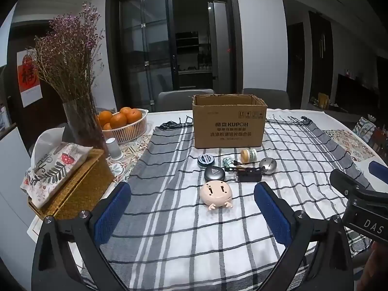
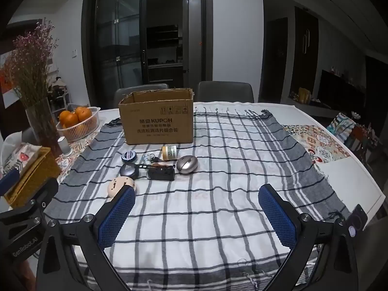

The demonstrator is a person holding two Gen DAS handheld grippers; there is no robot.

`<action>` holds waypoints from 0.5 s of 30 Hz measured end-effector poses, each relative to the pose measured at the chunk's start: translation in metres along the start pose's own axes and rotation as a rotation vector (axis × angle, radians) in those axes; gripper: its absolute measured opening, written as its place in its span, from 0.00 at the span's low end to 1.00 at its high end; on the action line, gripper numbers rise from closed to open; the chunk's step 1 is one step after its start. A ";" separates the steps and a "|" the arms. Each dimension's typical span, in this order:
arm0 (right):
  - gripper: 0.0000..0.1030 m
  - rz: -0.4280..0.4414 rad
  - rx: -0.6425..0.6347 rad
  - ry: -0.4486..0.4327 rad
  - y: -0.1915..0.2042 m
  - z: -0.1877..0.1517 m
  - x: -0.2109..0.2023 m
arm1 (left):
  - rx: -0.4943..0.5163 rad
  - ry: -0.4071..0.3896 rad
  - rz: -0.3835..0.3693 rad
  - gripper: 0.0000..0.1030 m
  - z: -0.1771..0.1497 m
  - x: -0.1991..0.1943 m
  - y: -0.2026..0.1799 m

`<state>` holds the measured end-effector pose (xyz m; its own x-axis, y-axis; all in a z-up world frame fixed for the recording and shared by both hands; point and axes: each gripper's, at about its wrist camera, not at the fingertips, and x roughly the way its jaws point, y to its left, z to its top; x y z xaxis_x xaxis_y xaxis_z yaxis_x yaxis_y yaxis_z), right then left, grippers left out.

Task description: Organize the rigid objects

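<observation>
flanking cardboard box (image 1: 229,121): orange basket (image 1: 128,127), vase (image 1: 82,123) | both grippers' fingers (image 1: 116,208) wide apart, empty

A home dining room, at night. Shown by the worktop (image 2: 334,169) spread with a checked cloth (image 2: 218,194), grey chairs (image 2: 225,92) pulled up at its far side, a basket of oranges (image 1: 126,123), dried flowers in a glass vase (image 1: 72,72), a tissue box in a woven holder (image 1: 70,179), a red calendar (image 1: 29,77) on the wall, dark sliding glass doors (image 1: 169,41) with kitchen shelves dimly visible behind, and a sideboard (image 2: 339,92) along the right wall.
</observation>
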<state>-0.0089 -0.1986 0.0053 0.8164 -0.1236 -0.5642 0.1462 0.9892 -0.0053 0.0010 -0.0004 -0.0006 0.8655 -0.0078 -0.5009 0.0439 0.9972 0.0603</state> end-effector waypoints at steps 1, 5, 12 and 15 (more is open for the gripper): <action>1.00 0.000 0.001 0.010 0.000 0.000 0.000 | 0.000 0.003 -0.002 1.00 0.000 0.000 0.000; 1.00 -0.004 -0.004 0.014 0.000 0.000 0.001 | 0.000 0.004 -0.004 1.00 0.000 -0.002 0.000; 1.00 -0.003 0.003 0.008 -0.003 -0.003 -0.001 | -0.002 0.008 -0.006 1.00 0.000 0.001 -0.008; 1.00 -0.004 0.001 0.008 -0.003 -0.003 -0.002 | 0.000 -0.005 -0.011 1.00 0.000 -0.004 -0.006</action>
<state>-0.0127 -0.2013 0.0038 0.8112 -0.1270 -0.5708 0.1503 0.9886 -0.0064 -0.0029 -0.0059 0.0006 0.8674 -0.0191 -0.4973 0.0535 0.9971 0.0549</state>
